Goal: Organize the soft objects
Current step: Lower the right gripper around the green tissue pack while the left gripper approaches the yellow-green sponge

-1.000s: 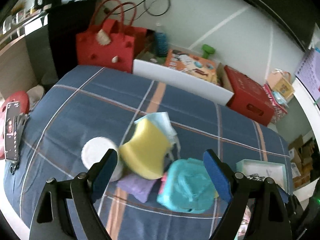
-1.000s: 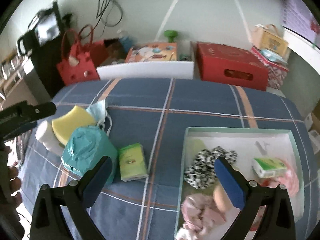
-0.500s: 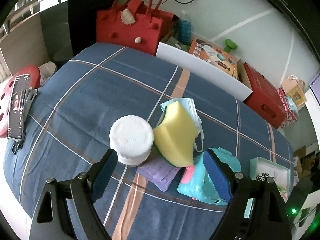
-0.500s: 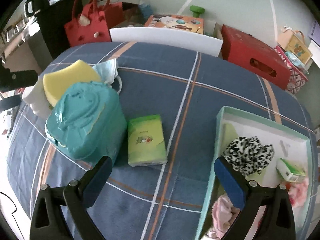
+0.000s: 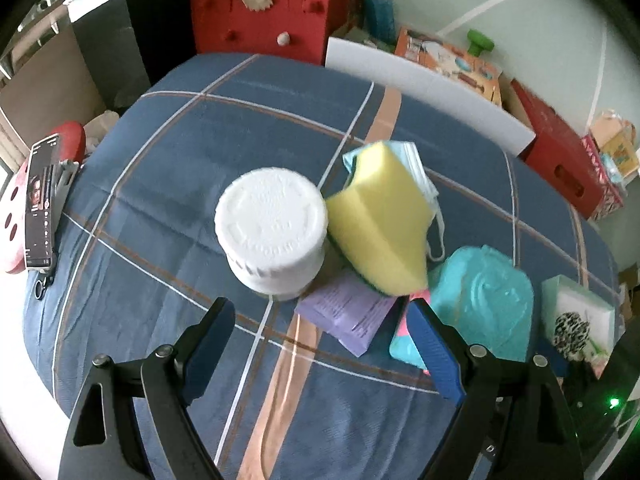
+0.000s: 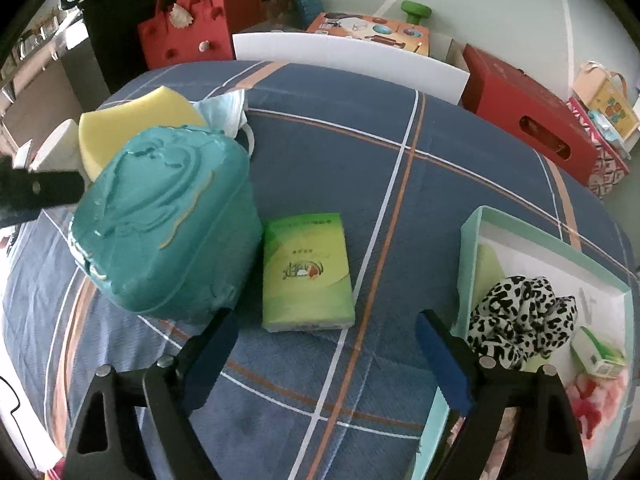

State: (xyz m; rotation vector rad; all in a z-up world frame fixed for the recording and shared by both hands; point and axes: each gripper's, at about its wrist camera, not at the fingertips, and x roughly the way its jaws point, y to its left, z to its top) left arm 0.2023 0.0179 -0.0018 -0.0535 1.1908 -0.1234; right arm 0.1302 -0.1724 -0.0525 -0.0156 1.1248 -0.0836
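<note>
A red bag (image 5: 260,20) stood behind the plaid cloth (image 5: 240,128), which served as the landmark. Just past the cloth's far edge lay a white board (image 5: 424,84), with an orange box (image 5: 452,60) and a green dumbbell (image 5: 478,42) behind it. A red box (image 6: 524,116) sat beyond the cloth's far right corner. At its left edge a phone (image 5: 40,204) rested on a red stool (image 5: 16,216).

Soft even daylight, faint shadows, slight motion blur, dark fisheye corners

Plaid blue bedspread (image 6: 460,168), pale wall (image 6: 500,4)
</note>
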